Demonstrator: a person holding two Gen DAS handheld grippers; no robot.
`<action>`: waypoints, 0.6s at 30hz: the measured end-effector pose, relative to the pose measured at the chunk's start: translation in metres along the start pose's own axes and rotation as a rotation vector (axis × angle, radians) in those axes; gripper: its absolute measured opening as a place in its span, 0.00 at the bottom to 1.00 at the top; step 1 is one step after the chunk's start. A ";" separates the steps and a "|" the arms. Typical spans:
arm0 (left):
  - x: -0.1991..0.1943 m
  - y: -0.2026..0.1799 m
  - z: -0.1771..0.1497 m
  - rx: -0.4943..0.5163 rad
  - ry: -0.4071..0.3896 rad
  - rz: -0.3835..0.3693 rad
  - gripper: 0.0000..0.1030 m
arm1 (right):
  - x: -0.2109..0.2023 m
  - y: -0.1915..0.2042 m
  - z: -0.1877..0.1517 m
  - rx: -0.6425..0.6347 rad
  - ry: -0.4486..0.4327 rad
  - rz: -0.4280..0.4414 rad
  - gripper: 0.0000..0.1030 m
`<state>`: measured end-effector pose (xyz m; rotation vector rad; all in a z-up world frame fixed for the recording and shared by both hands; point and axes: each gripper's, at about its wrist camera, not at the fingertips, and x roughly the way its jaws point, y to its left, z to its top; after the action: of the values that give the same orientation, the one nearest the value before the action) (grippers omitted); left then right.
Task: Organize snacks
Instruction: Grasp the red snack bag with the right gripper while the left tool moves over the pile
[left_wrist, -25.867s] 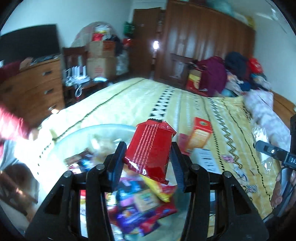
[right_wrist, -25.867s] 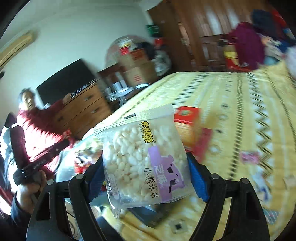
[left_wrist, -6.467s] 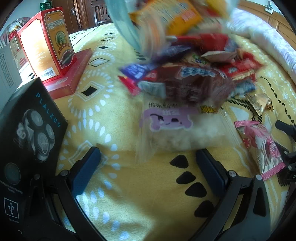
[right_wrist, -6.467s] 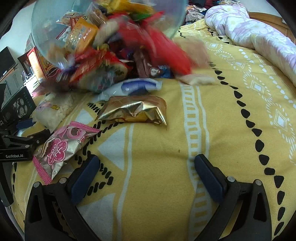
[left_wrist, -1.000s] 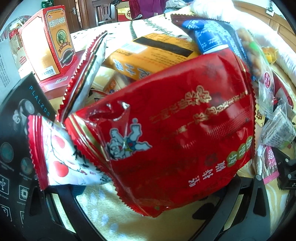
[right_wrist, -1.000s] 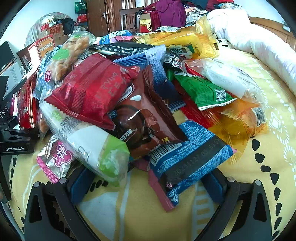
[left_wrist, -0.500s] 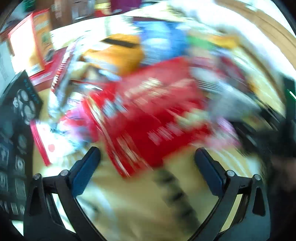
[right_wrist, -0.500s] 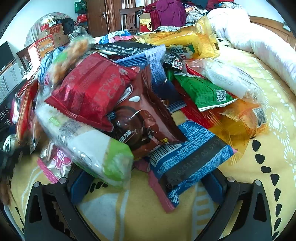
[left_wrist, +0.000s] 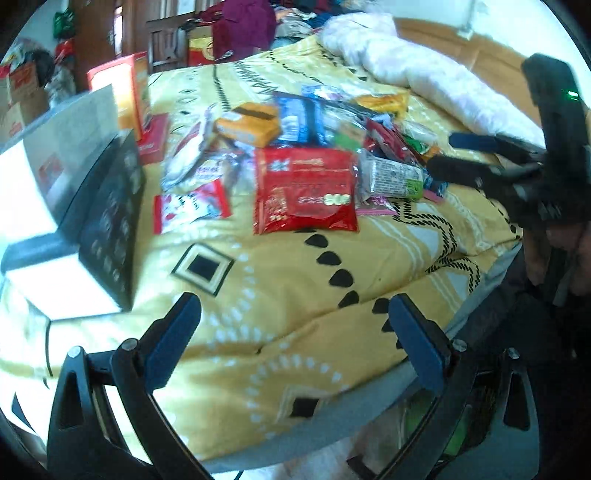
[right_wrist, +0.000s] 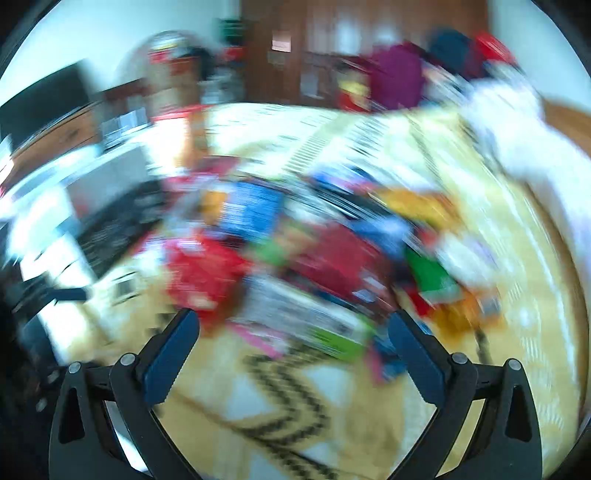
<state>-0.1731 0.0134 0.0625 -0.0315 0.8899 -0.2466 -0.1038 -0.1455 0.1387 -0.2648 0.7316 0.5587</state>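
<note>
Both claws have pulled back from the snack pile since a second ago. Left claw (left_wrist: 293, 325) hangs spread and empty over the yellow bedspread (left_wrist: 280, 280); right claw (right_wrist: 293, 343) is likewise spread, holding nothing, its view blurred. Beyond, the snack pile (left_wrist: 314, 147) lies loose on the bed, a large red packet (left_wrist: 304, 192) nearest, with a black box (left_wrist: 110, 218) beside it.

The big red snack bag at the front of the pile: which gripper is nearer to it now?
Right. The right gripper hovers beside the big red snack bag, by the pile's edge; the left gripper is pulled back over bare bedspread.
</note>
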 end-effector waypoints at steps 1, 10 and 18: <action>0.000 0.001 -0.001 -0.006 -0.001 -0.005 0.99 | 0.000 0.016 0.005 -0.080 0.000 0.019 1.00; -0.007 0.011 -0.011 -0.058 -0.018 -0.084 0.99 | 0.091 0.080 0.039 -0.544 0.178 0.041 0.98; -0.004 0.018 -0.008 -0.090 -0.038 -0.104 0.99 | 0.140 0.100 0.026 -0.618 0.313 0.047 0.80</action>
<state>-0.1786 0.0327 0.0583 -0.1658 0.8621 -0.3016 -0.0609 0.0023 0.0568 -0.9267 0.8540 0.7914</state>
